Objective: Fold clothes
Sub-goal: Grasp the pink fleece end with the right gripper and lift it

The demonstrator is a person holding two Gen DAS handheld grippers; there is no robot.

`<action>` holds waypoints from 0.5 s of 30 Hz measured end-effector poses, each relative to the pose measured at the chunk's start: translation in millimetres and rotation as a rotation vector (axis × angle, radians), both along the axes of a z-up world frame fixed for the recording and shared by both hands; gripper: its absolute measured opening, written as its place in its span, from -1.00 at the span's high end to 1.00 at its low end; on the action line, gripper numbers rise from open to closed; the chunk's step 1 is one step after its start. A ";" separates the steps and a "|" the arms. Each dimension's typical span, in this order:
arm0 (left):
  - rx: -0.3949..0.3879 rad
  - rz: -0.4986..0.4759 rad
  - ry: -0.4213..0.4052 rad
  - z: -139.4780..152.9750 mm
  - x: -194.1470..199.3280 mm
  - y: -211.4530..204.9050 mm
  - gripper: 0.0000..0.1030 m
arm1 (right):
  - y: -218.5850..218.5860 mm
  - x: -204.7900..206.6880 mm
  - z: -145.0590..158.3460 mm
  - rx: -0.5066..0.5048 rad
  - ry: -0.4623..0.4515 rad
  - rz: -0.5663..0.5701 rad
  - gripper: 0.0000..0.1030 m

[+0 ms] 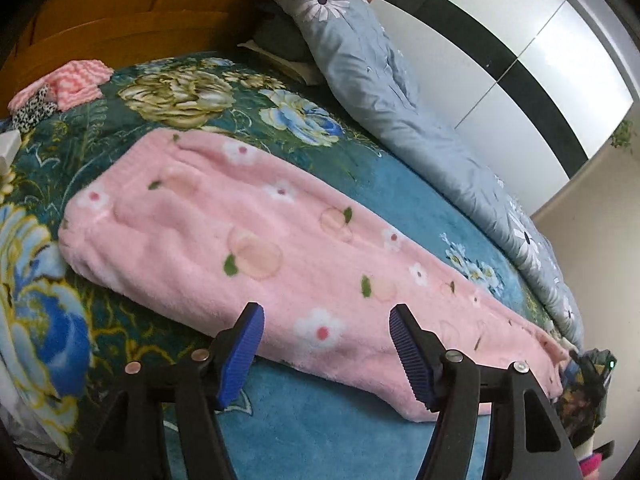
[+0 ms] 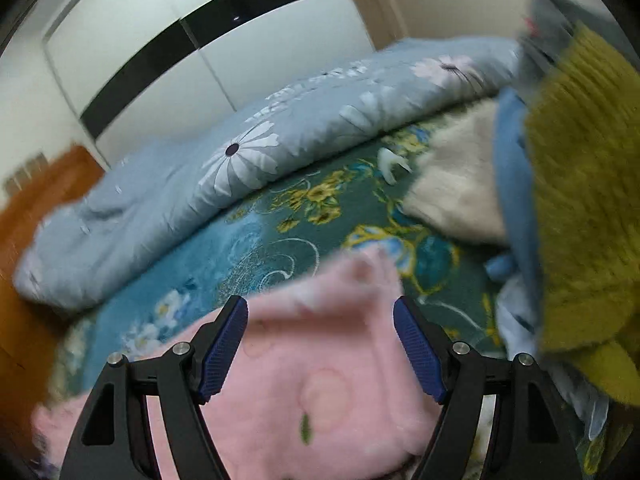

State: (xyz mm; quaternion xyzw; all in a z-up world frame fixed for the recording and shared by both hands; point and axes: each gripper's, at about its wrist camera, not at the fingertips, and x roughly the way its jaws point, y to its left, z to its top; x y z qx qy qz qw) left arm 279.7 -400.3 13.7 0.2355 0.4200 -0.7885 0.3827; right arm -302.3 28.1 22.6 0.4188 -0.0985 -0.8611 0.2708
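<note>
A pink fleece garment [image 1: 256, 240] with flower and peach prints lies folded lengthwise into a long strip on the teal floral bedspread [image 1: 192, 96]. My left gripper [image 1: 326, 354] is open and empty, hovering just above the strip's near edge. In the right wrist view the garment's other end [image 2: 320, 380] lies under my right gripper [image 2: 320, 350], which is open and empty, its blue pads [image 2: 418, 350] on either side above the cloth. This view is blurred.
A grey-blue daisy quilt [image 1: 384, 92] is bunched along the far side of the bed. Pink striped clothes [image 1: 78, 82] lie near the wooden headboard [image 1: 120, 8]. An olive knit garment [image 2: 580, 200], blue cloth and a white fluffy item [image 2: 460, 188] pile at the right.
</note>
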 end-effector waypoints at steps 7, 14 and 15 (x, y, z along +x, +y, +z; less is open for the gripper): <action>0.033 -0.026 0.033 -11.1 -23.1 6.9 -0.38 | 54.1 19.1 -40.2 -0.106 -0.171 -0.033 -0.49; 0.046 -0.072 0.047 -12.0 -40.0 19.0 -0.38 | 34.7 17.9 -59.8 -0.289 -0.248 -0.074 0.13; 0.044 -0.075 0.045 -11.3 -39.6 19.4 -0.38 | 30.9 17.2 -57.1 -0.283 -0.252 -0.074 0.56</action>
